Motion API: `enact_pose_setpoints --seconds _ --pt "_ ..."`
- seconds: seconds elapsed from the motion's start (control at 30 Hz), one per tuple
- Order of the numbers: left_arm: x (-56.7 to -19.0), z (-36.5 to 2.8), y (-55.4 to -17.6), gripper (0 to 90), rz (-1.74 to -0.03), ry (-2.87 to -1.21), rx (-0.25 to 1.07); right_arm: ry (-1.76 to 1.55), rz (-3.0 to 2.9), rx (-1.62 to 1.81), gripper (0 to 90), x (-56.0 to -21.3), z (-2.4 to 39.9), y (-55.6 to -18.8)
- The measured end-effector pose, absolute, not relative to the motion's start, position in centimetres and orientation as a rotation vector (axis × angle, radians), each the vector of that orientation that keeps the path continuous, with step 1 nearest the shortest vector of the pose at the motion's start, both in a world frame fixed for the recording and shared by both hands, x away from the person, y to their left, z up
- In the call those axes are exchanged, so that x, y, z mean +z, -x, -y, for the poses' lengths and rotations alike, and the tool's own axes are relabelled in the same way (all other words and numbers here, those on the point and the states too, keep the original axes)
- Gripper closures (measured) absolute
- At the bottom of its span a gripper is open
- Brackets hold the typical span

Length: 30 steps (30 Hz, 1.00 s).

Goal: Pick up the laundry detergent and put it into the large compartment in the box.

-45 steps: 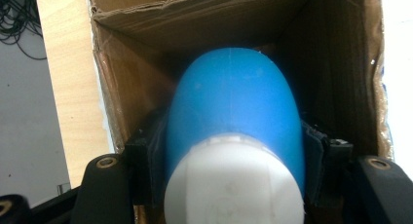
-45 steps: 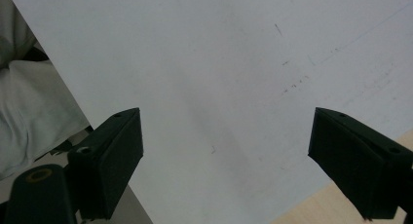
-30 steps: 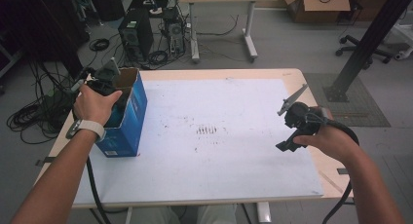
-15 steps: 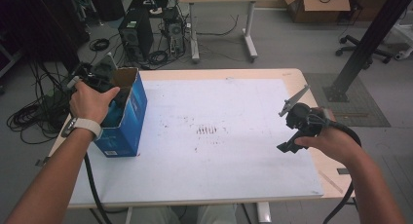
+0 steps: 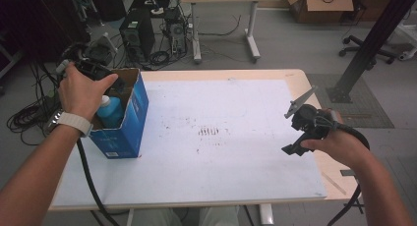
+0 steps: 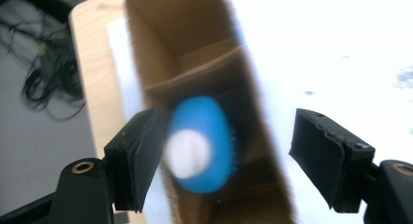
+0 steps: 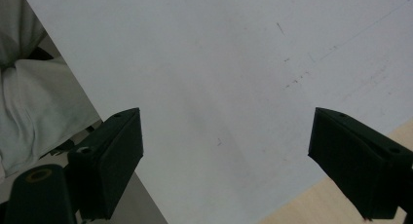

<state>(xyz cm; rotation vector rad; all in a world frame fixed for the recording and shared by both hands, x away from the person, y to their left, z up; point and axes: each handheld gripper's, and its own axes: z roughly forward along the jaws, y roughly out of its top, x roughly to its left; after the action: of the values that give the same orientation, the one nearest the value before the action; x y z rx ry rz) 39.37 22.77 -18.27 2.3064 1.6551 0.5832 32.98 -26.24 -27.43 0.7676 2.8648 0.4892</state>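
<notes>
Up at the desk's (image 5: pixel 255 76) nine o'clock edge stood an open blue cardboard box (image 5: pixel 129 122), its top flaps raised, with a blue bottle (image 5: pixel 111 110) capped in white standing upright inside it. Over the box's far end hovered the left hand (image 5: pixel 82 93), holding the left gripper (image 6: pixel 226 158); in the left gripper view its jaws stood wide apart, spread across the box mouth, the blurred bottle top (image 6: pixel 199 145) lying just beside the jaw at nine o'clock, though whether they touched could not be told. Toward three o'clock, well apart from the box, the right hand (image 5: pixel 339 146) held the right gripper (image 7: pixel 226 158) above the white sheet (image 5: pixel 216 137) covering the desk. Its jaws were likewise spread wide and empty, looking down on bare white surface with faint dark scuffs, the wooden desk edge showing at five o'clock in the right gripper view.
</notes>
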Motion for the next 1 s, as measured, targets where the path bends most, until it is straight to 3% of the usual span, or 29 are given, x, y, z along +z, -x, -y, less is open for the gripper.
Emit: enact_pose_setpoints --seconds 0.47,0.6,0.67,0.8,1.0 --pt "-16.4 -14.3 -34.9 25.9 -1.115 -2.54 0.389 -0.769 -2.858 0.493 12.6 -27.1 26.0 -32.7" --pt "-16.5 -12.5 -34.0 24.9 -1.027 -2.579 0.369 -0.776 -2.852 0.495 12.6 -27.0 26.1 -32.6" --pt "-16.5 -11.8 -33.7 21.1 -0.992 -2.596 0.354 -0.778 -2.85 0.497 12.6 -26.9 26.1 -32.5" --pt "-16.6 -11.1 -33.5 4.1 -0.952 -2.633 0.327 -0.783 -2.847 0.499 12.6 -27.0 26.2 -32.4" --pt "-17.1 -10.5 -33.5 4.3 -0.89 -2.658 0.306 -0.787 -2.842 0.508 12.3 -27.1 26.1 -32.6"
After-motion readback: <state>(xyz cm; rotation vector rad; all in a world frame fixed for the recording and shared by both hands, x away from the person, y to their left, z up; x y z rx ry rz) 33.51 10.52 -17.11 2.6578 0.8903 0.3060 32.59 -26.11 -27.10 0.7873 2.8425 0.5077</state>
